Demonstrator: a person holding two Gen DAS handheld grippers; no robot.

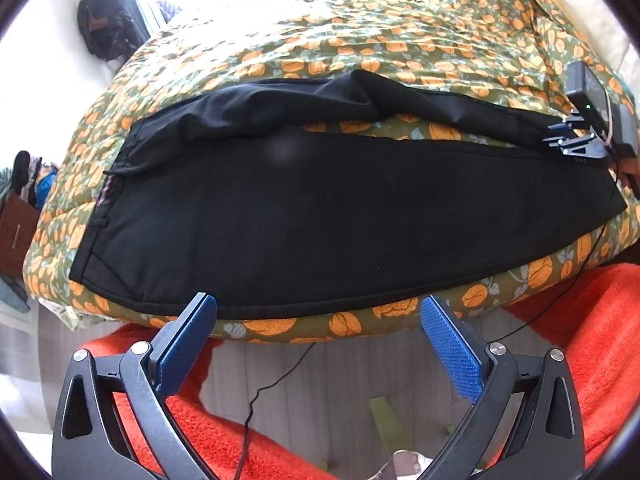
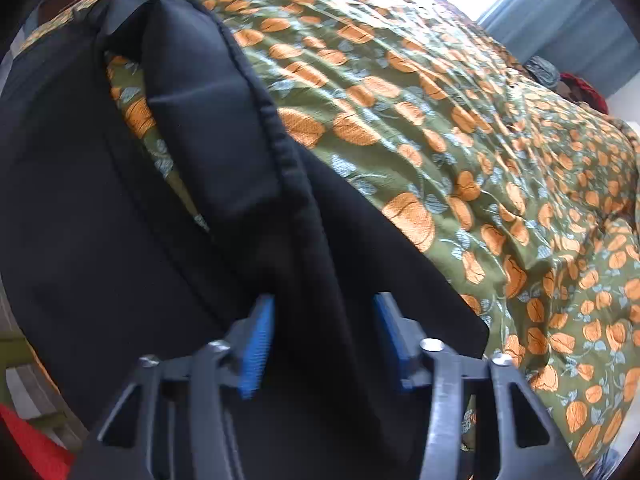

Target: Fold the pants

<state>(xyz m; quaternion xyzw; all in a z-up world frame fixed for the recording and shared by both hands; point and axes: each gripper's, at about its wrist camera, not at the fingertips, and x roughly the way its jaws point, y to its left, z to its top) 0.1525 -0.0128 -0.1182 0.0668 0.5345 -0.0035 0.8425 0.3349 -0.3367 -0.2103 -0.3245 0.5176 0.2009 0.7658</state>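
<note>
Black pants (image 1: 320, 216) lie lengthwise across a bed, waistband at the left and leg ends at the right; the far leg is rumpled and bowed away from the near one. My left gripper (image 1: 320, 314) is open just off the pants' near edge, with nothing between its blue pads. My right gripper (image 1: 572, 140) sits at the leg ends on the right. In the right wrist view, black cloth of the pants (image 2: 80, 220) fills the gap of my right gripper (image 2: 324, 340), and the narrowed blue pads (image 2: 260, 344) close on the bunched hem.
The bed wears a green cover with orange fruit print (image 1: 400, 40), (image 2: 440, 140). An orange-red fleece (image 1: 580, 320) and a thin black cable (image 1: 272, 384) lie below the bed's near edge. A dark bag (image 1: 104, 20) stands far left. Blue curtains (image 2: 560, 12) hang behind.
</note>
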